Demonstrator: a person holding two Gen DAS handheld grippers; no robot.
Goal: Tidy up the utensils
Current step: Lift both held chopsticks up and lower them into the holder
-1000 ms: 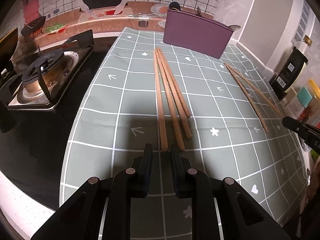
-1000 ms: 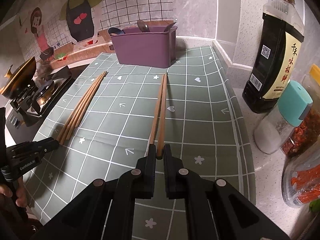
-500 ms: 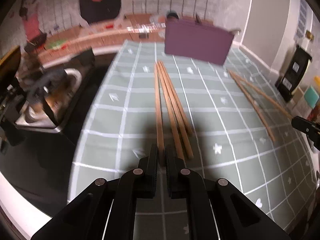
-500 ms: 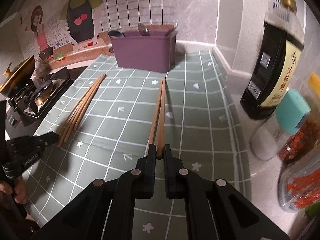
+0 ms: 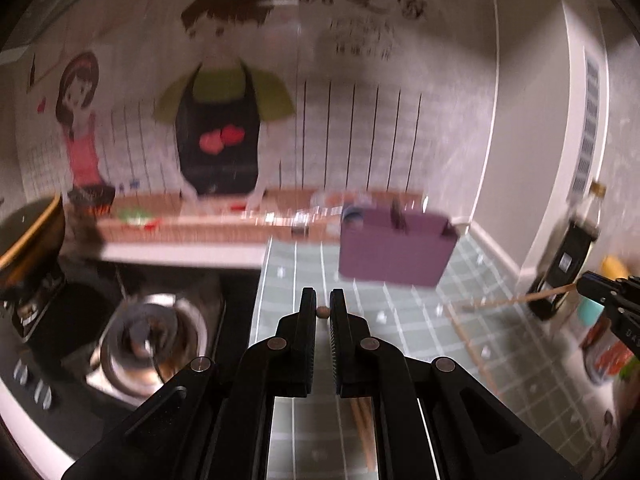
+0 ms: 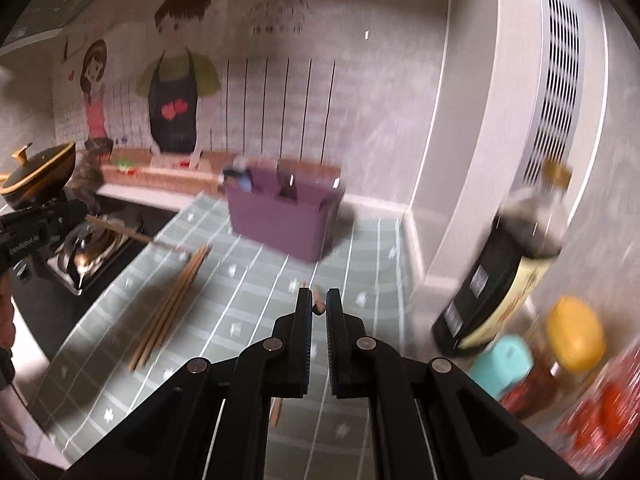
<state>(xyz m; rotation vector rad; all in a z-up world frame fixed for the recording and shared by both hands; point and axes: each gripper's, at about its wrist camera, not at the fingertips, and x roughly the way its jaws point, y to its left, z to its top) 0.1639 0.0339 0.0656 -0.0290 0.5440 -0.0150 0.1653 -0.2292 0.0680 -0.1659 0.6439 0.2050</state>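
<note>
A: What is the left gripper [image 5: 323, 307] doing?
B: It is pinching one chopstick [image 5: 322, 312] above the desk [image 5: 404, 320].
A: And the right gripper [image 6: 319, 307]?
B: It is clamping another chopstick [image 6: 319, 307]; more chopsticks [image 6: 172, 300] are lying near the purple bin [image 6: 280, 216].

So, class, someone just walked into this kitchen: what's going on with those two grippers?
A person is tidying chopsticks with a handheld gripper in each hand. The left gripper is shut on one chopstick, its jaws having just closed. The right gripper is shut on another chopstick. Both chopsticks are raised off the green mat, where a bundle of chopsticks lies. The purple bin stands behind.
</note>
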